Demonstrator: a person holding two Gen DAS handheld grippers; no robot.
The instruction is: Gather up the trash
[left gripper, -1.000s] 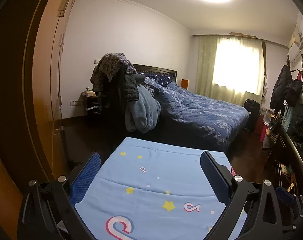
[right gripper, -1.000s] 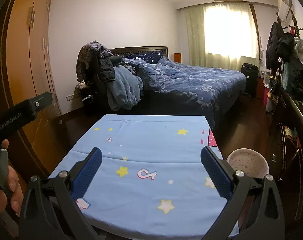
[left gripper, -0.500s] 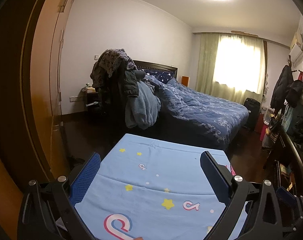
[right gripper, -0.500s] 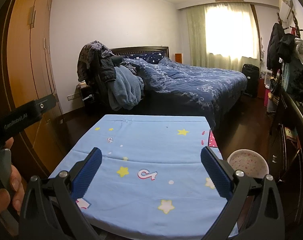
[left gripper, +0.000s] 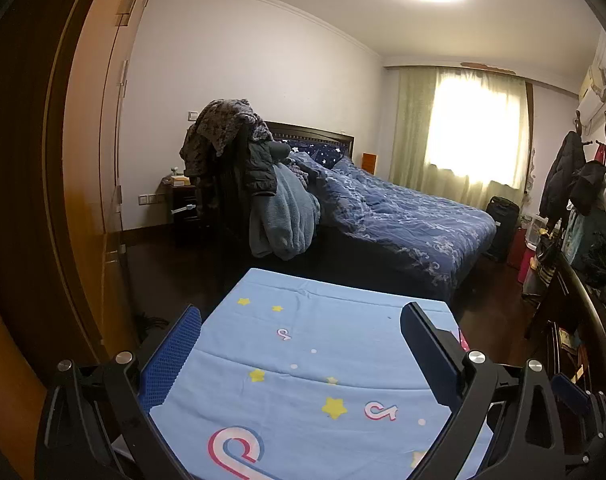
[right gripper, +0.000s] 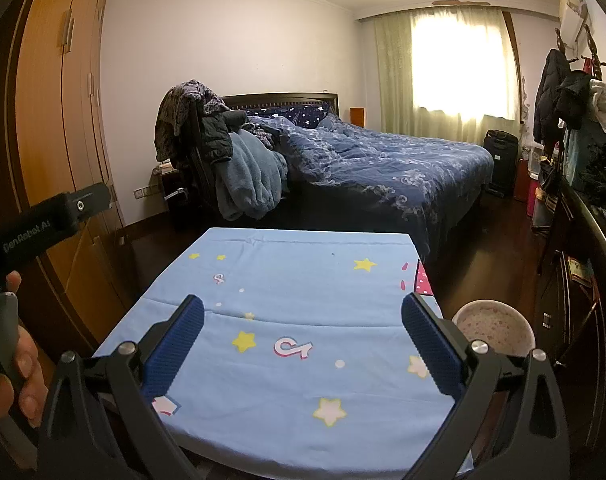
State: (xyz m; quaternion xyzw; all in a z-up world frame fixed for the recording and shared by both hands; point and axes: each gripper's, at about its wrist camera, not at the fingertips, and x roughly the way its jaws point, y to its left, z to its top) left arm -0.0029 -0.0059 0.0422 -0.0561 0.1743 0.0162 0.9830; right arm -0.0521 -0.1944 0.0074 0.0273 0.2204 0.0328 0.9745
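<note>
My left gripper (left gripper: 301, 312) stands open over a table covered in a light blue cloth (left gripper: 315, 360) with stars and logos. My right gripper (right gripper: 303, 304) is open too, above the same blue cloth (right gripper: 303, 320). Nothing lies between either pair of fingers. I see no trash on the cloth in either view. A round pale bin (right gripper: 493, 328) with a speckled liner stands on the floor at the table's right side. At the left edge of the right wrist view, a hand (right gripper: 11, 376) holds the black body of the other gripper.
Beyond the table a bed (right gripper: 383, 160) with a dark blue quilt fills the room. A chair piled with clothes (left gripper: 243, 172) stands by its near corner. Wooden wardrobe doors (left gripper: 83, 160) line the left. A dark cabinet (right gripper: 583, 260) with clutter runs along the right.
The left wrist camera has tilted upward a little, so the table sits lower in its view. The right view is nearly unchanged; the other gripper's body at its left rose slightly.
</note>
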